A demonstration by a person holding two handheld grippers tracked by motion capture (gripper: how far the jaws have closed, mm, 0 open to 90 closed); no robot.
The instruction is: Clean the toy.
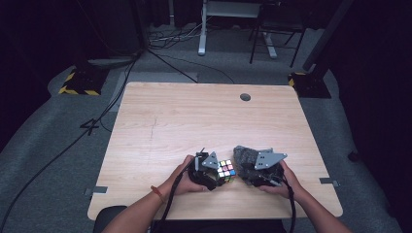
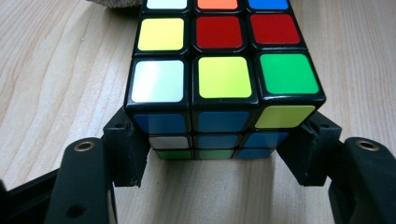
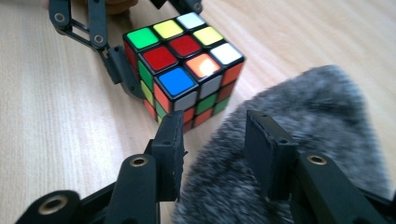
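A scrambled Rubik's cube [image 1: 226, 170] [image 2: 224, 70] [image 3: 187, 70] rests on the wooden table [image 1: 194, 121] near its front edge. My left gripper [image 1: 213, 175] [image 2: 224, 149] is shut on the cube, one jaw pressed against each side of its near lower part. Just to the right lies a grey furry object [image 1: 243, 156] [image 3: 317, 107], close beside the cube. My right gripper [image 1: 248, 171] [image 3: 217, 140] is shut on the furry object, with fur bunched between its jaws. A hand holds each gripper.
A round cable hole [image 1: 245, 97] sits near the table's far edge. The tabletop beyond the cube is bare wood. On the floor behind the table are cables [image 1: 170, 39], a white desk leg [image 1: 201, 29] and yellow-black striped stand bases [image 1: 80, 82].
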